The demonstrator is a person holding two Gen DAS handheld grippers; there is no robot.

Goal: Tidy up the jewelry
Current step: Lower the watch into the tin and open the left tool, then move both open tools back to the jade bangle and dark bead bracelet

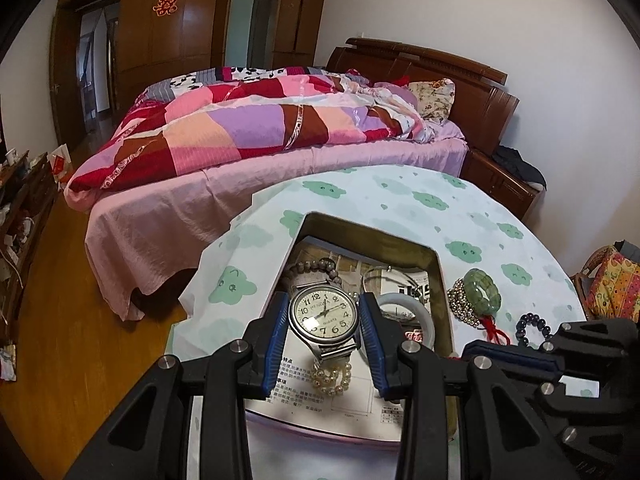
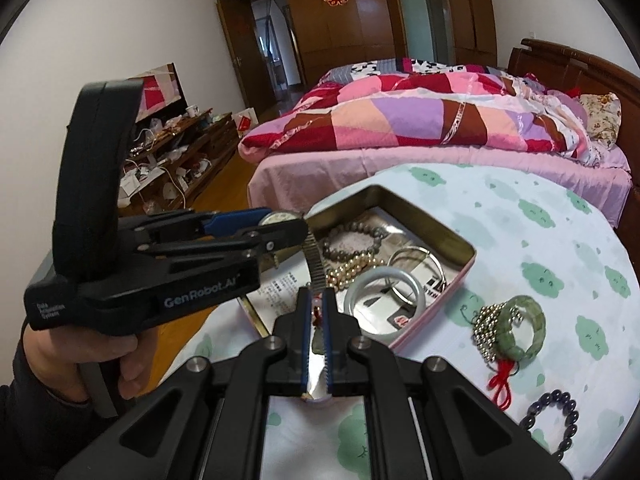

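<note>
The left tool (image 1: pixel 324 316) clamps a watch (image 1: pixel 324 312) by its case, dial facing up, band hanging lengthwise toward the open tin (image 2: pixel 432 224) below. The right tool (image 2: pixel 316 320), nearly closed, pinches something small with a red cord, hard to make out. The tin sits on a cloud-print desk (image 2: pixel 520 232) beside a bed (image 2: pixel 360 168); its near edge is hidden.

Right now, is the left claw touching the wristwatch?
Touching. In the left wrist view both blue pads of the left claw press the sides of the wristwatch case, with no gap, holding it above the tin.
</note>
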